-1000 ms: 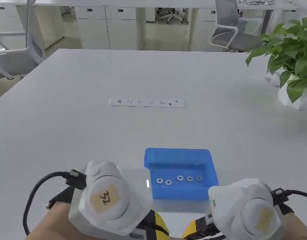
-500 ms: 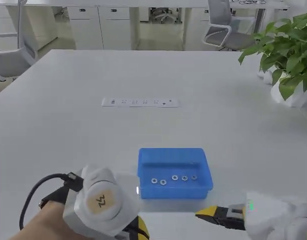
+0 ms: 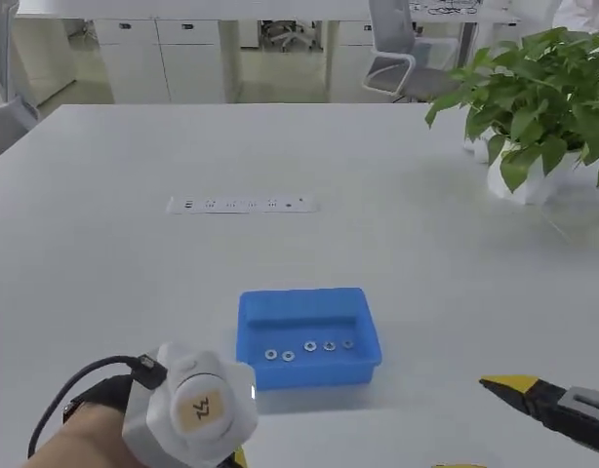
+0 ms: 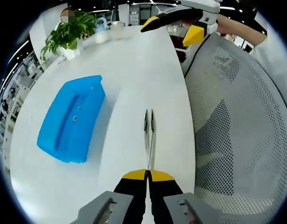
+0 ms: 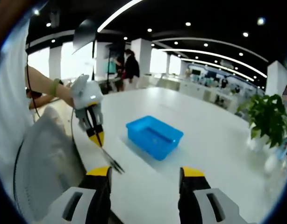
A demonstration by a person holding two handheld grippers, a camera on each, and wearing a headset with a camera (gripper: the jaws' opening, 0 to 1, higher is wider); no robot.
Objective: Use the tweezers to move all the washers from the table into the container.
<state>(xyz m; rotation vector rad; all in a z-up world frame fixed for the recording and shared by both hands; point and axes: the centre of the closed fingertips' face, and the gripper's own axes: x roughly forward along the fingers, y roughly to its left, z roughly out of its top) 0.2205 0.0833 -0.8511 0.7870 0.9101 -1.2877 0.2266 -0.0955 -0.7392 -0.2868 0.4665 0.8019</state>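
five washers [image 3: 309,348] lay in the blue container [image 3: 304,375] on the worktop [image 3: 426,273], so the moving looked finished. the left gripper [image 4: 148,173] had its jaws pinching the tweezers [image 4: 149,135]; the right gripper [image 5: 146,173] had jaws spread, empty.

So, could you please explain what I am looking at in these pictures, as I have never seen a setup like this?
There is no robot here: a person holds a two-jaw gripper in each hand. One picture comes from a camera on the person's head, looking down at the white table. The two round ones come from cameras riding on the grippers. The left gripper is shut on the tweezers. The right gripper is open and holds nothing. On the table stand a blue container with five washers inside and, further off, a white power strip and a potted plant.
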